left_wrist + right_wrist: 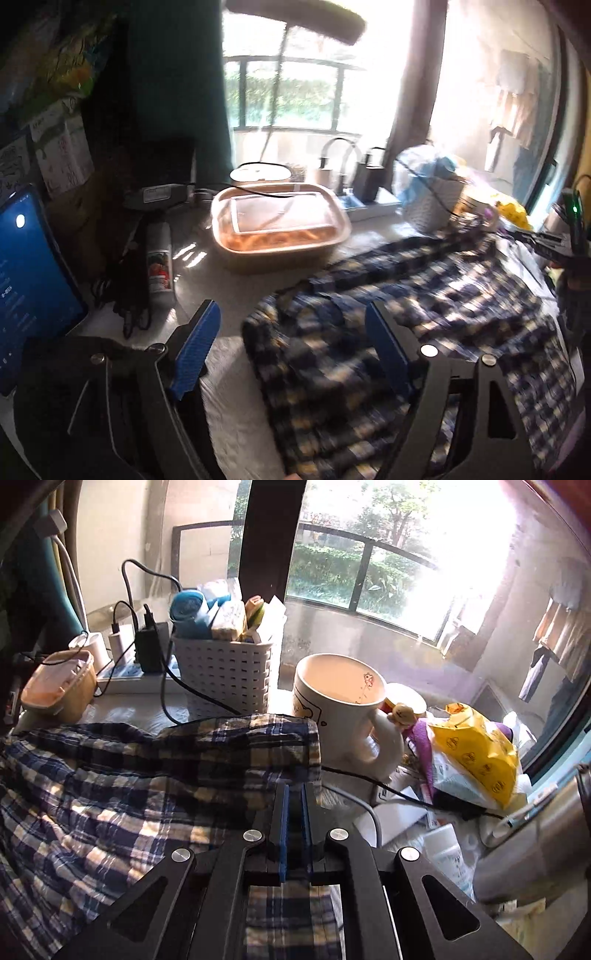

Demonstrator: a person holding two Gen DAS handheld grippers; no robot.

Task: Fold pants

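Note:
The pants (pixel 406 325) are blue, white and yellow plaid and lie spread over the table. My left gripper (pixel 291 321) is open, its blue pads either side of the near end of the pants, above the cloth. In the right wrist view the pants (pixel 147 775) fill the lower left. My right gripper (pixel 294 794) is shut on the plaid cloth at its far right edge, next to a white mug (pixel 340 709). The right gripper also shows at the right edge of the left wrist view (pixel 554 240).
A lidded food container (pixel 280 225), a spray can (pixel 159 266), a tablet (pixel 29 280) and cables stand left of the pants. A white basket (pixel 225 672), a power strip with chargers (pixel 140 672), a yellow bag (pixel 476 753) and papers crowd the back and right.

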